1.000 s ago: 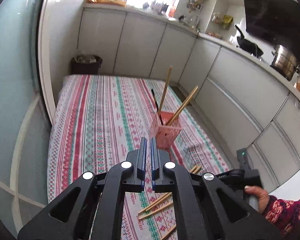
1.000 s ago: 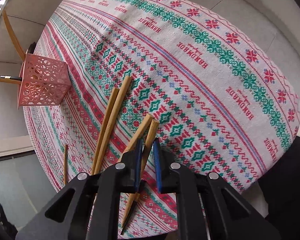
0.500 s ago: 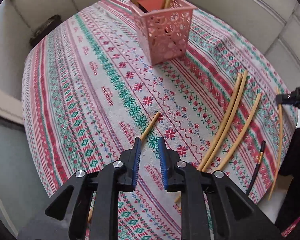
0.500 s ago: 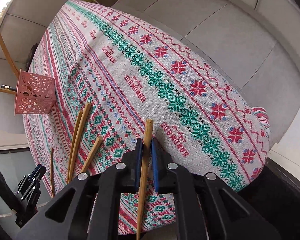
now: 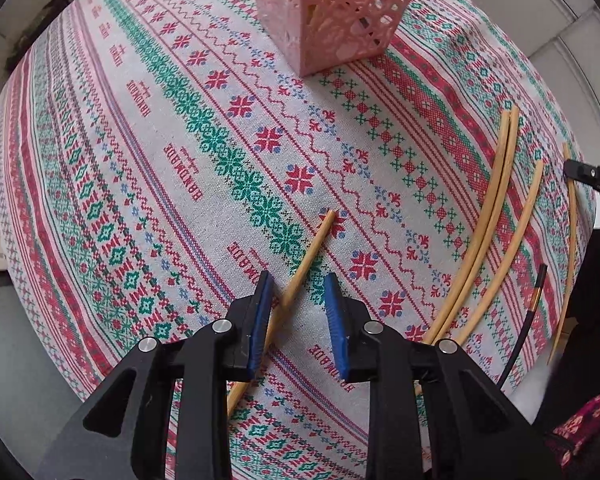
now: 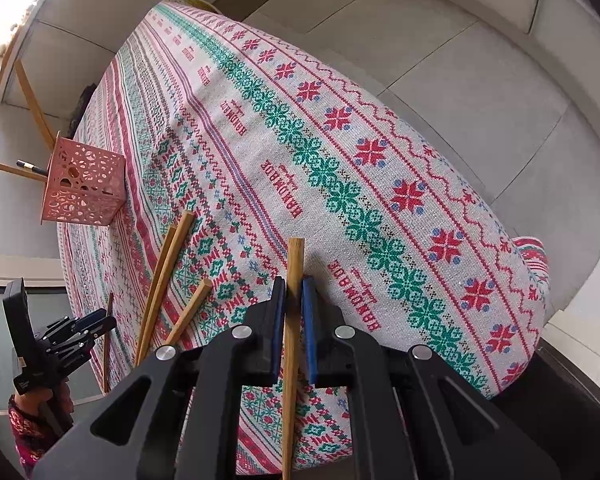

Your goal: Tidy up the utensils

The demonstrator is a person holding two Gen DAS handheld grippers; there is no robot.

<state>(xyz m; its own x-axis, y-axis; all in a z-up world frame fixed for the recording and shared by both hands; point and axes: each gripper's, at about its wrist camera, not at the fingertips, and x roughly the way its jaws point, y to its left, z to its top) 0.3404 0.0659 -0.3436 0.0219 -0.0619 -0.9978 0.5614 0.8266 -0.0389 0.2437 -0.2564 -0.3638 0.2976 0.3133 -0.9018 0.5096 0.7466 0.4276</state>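
While right tool [image 6: 294,312] pinches chopstick [image 6: 293,320], left tool [image 5: 296,308] spread; pink basket [image 6: 84,188] holds chopsticks.

Patterned tablecloth [image 5: 148,184] (red-green bands) under chopsticks [image 5: 496,216] and pink holder [image 5: 340,12]

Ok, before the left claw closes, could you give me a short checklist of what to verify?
1. Left claw open, jaws just been opening: ok.
2. Chopstick lies between its pads, off-centre toward one pad: ok.
3. Pads touching it: cannot tell.
4. Right claw shut on its own chopstick: ok.
5. Pink basket upright on the tablecloth: ok.
6. Other loose chopsticks away from the left claw: ok.
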